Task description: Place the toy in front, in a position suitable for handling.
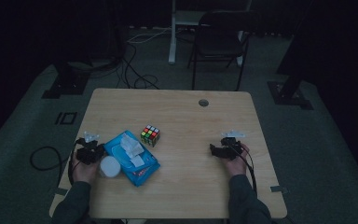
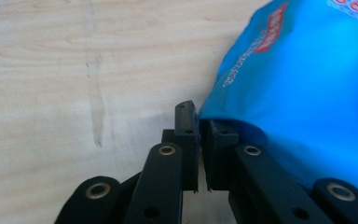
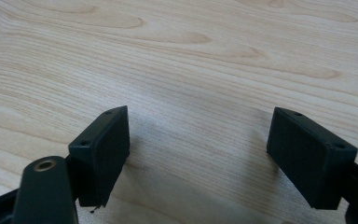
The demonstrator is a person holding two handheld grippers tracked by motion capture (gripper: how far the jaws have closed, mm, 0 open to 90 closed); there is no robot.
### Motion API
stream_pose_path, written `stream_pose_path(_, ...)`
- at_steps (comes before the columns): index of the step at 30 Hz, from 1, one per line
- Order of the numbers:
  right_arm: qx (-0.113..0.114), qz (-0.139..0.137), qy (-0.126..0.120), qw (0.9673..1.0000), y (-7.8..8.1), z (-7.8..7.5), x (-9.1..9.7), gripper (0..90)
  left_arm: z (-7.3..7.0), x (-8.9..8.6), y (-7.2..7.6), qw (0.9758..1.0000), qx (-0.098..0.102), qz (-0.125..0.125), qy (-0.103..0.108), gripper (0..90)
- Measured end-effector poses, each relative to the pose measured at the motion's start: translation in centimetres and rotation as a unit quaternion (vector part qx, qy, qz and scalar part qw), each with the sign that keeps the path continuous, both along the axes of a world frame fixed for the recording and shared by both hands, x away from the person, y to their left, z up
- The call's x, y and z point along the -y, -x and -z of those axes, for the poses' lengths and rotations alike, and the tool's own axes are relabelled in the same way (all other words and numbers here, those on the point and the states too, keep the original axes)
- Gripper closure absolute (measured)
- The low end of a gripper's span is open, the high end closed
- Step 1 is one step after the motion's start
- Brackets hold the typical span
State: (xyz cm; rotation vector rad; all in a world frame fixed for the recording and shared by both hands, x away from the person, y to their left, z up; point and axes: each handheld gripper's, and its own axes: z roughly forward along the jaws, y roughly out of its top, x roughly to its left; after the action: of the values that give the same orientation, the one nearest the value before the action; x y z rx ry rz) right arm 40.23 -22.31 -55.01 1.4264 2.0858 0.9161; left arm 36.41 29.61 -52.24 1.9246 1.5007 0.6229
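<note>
Dim floor and cables ringed a pale wooden table [image 1: 182, 186], where the person's hands rested near its front edge. Nearest, the left gripper [image 2: 198, 140] sat low with its fingers almost pressed together, only a thin slit between the pads. The corner of a blue wipes pack [image 2: 303, 88] lay against the far finger's tip; whether any film was caught in the slit I could not tell, though the pose looked like a pinch at the pack's edge to drag or steady it. Just beside those fingers stood a white cup [image 1: 109, 166], touching the pack's near side. White sheets [image 1: 131, 148] stuck up from the pack's top, beyond the fingers. Farther off lay a puzzle cube [image 1: 150, 135], apart from the pack. The right gripper [image 3: 198, 154] waited well apart, its fingers spread with only bare wood between them, probably held ready to help.
</note>
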Motion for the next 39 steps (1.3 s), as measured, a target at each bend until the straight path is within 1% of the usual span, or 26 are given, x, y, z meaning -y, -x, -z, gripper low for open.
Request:
stream_pose_path(2,0.001,-0.001,0.0,1.0,0.0,0.0,0.0,20.8,0.0,-0.3,-0.7,1.0,-0.001,-0.007,0.004,84.0)
stream_pose_path(3,0.001,-0.002,0.0,1.0,0.0,0.0,0.0,20.5,0.0,-0.6,-1.2,0.9999,-0.003,-0.015,0.007,82.8)
stream_pose_path(4,0.001,-0.003,0.0,1.0,0.0,0.0,0.0,20.2,0.0,-0.7,-1.4,0.9998,-0.005,-0.018,0.01,77.9)
stream_pose_path(6,0.001,-0.003,0.0,1.0,0.0,0.0,0.0,20.2,-0.1,-1.1,-1.6,0.9996,-0.007,-0.023,0.015,71.6)
stream_pose_path(8,0.001,-0.004,0.0,1.0,0.0,0.0,0.0,20.2,-0.1,-1.4,-1.2,0.9993,-0.006,-0.03,0.019,66.2)
stream_pose_path(9,0.001,-0.004,0.0,1.0,0.0,0.0,0.0,20.1,-0.2,-1.6,-0.8,0.999,-0.003,-0.035,0.028,64.7)
stream_pose_path(11,0.001,-0.004,0.0,1.0,0.0,0.0,0.0,19.5,-0.3,-2.2,0.0,0.9986,0.005,-0.034,0.041,60.3)
stream_pose_path(12,0.001,-0.005,0.0,1.0,0.0,0.1,-0.1,18.4,-0.4,-2.4,0.3,0.9983,0.007,-0.036,0.045,56.3)
stream_pose_path(14,0.001,-0.008,0.0,1.0,0.0,0.1,-0.1,16.9,-1.0,-2.9,1.4,0.9975,0.019,-0.045,0.051,55.1)
stream_pose_path(15,0.001,-0.009,0.001,1.0,0.0,0.1,-0.2,16.2,-1.6,-3.0,2.1,0.9964,0.03,-0.049,0.062,54.9)
stream_pose_path(16,-0.001,-0.014,0.002,0.9999,0.0,0.1,-0.2,14.4,-2.0,-3.1,2.5,0.9957,0.038,-0.05,0.068,54.7)
stream_pose_path(18,-0.001,-0.015,0.002,0.9999,0.0,0.1,-0.2,14.0,-3.0,-2.8,3.4,0.9948,0.055,-0.045,0.074,53.0)
stream_pose_path(21,-0.002,-0.015,0.002,0.9999,0.0,0.1,-0.2,14.0,-4.9,-1.5,4.8,0.9939,0.08,-0.023,0.072,52.0)
stream_pose_path(22,-0.001,-0.015,0.002,0.9999,0.0,0.1,-0.2,14.0,-5.3,-1.1,5.1,0.9936,0.085,-0.017,0.072,52.0)
stream_pose_path(23,-0.001,-0.015,0.002,0.9999,0.0,0.1,-0.2,14.0,-5.9,-0.4,5.6,0.9929,0.095,-0.007,0.071,52.0)
stream_pose_path(24,-0.001,-0.016,0.002,0.9999,0.0,0.1,-0.2,14.0,-6.3,0.1,5.9,0.9926,0.099,0.003,0.071,52.0)
stream_pose_path(26,-0.001,-0.016,0.002,0.9999,0.0,0.1,-0.2,14.0,-6.9,1.3,6.4,0.9919,0.105,0.018,0.07,52.1)
stream_pose_path(27,-0.002,-0.016,0.002,0.9999,0.0,0.1,-0.2,14.0,-7.1,2.2,6.7,0.9913,0.107,0.034,0.07,52.2)
stream_pose_path(28,-0.002,-0.016,0.002,0.9999,0.0,0.1,-0.2,14.0,-7.3,2.7,6.9,0.9908,0.108,0.044,0.068,52.4)
stream_pose_path(29,-0.002,-0.016,0.002,0.9999,0.0,0.1,-0.2,14.0,-7.5,3.7,7.2,0.9901,0.109,0.059,0.065,52.4)
stream_pose_path(30,-0.002,-0.016,0.002,0.9999,0.0,0.1,-0.2,14.0,-7.5,4.2,7.3,0.9893,0.111,0.068,0.067,52.5)
stream_pose_path(32,-0.002,-0.017,0.002,0.9999,0.0,0.1,-0.3,14.1,-7.7,5.9,7.6,0.9868,0.111,0.1,0.062,53.9)
stream_pose_path(34,-0.003,-0.018,0.002,0.9998,0.0,0.1,-0.3,14.4,-7.7,7.3,7.9,0.9847,0.11,0.121,0.061,54.5)
stream_pose_path(35,-0.003,-0.018,0.002,0.9998,0.1,0.1,-0.3,14.7,-7.6,8.3,8.0,0.9828,0.106,0.138,0.063,55.2)
stream_pose_path(38,-0.003,-0.018,0.002,0.9998,0.1,0.1,-0.3,15.2,-7.0,10.6,8.1,0.9785,0.099,0.175,0.046,57.5)
stream_pose_path(39,-0.003,-0.019,0.002,0.9998,0.1,0.1,-0.3,15.2,-6.7,11.6,8.0,0.9765,0.092,0.191,0.041,59.1)
